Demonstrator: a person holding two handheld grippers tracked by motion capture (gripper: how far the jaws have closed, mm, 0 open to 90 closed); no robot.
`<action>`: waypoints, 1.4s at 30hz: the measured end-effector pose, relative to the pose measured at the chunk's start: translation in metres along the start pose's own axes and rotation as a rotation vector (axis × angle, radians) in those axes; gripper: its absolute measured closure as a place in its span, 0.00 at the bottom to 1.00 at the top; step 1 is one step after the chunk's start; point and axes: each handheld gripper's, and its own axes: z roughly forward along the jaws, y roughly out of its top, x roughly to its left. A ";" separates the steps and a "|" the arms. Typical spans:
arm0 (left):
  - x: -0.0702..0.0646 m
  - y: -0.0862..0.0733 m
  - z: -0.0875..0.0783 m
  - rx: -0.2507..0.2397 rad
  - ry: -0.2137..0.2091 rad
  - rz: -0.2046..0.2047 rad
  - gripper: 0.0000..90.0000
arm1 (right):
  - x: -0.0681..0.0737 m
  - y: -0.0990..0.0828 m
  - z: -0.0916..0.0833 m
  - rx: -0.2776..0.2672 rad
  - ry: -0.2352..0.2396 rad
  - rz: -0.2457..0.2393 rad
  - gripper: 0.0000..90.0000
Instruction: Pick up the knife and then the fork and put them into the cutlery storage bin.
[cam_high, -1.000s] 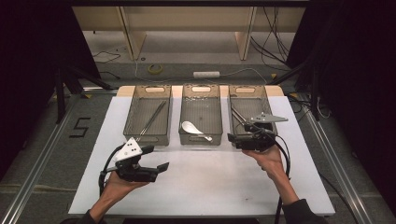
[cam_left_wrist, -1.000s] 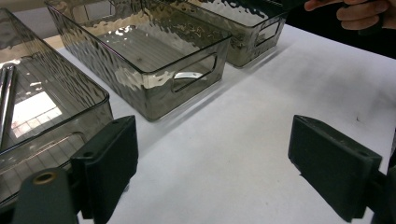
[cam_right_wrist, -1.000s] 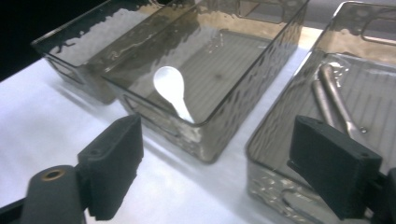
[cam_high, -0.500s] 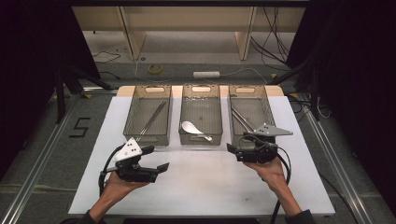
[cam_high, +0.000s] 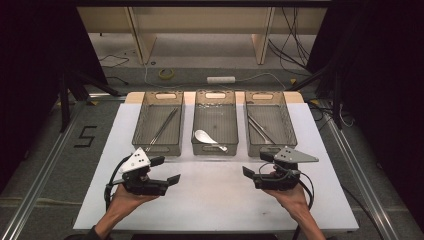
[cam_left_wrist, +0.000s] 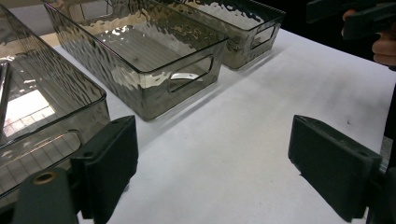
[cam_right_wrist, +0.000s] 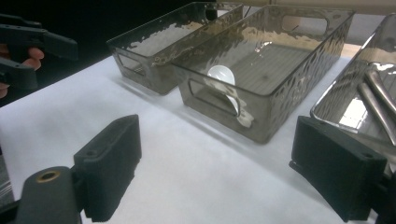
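Grey right bin (cam_high: 266, 123) now holds the tongs (cam_high: 260, 127); the right gripper (cam_high: 254, 165) has pulled back from it, jaws wide and empty. Left gripper (cam_high: 165, 169) waits wide too, so placing seems finished.

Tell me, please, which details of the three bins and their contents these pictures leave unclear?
- Left bin: long utensils too thin in the high view to identify; cut off by the left edge in the left gripper view.
- Right bin: metal pieces cut off by the right edge of the right gripper view.
- White spoon: handle distorted by the middle bin rippled wall.
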 end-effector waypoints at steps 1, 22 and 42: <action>0.000 0.000 0.000 -0.001 -0.001 -0.001 0.17 | 0.000 -0.002 -0.002 -0.002 -0.001 0.000 0.19; -0.004 -0.002 -0.002 -0.006 -0.005 -0.012 0.17 | 0.000 -0.025 -0.016 0.015 -0.016 0.032 0.19; -0.006 -0.002 -0.002 -0.002 -0.010 -0.007 0.17 | 0.002 -0.030 -0.018 0.030 -0.030 0.029 0.19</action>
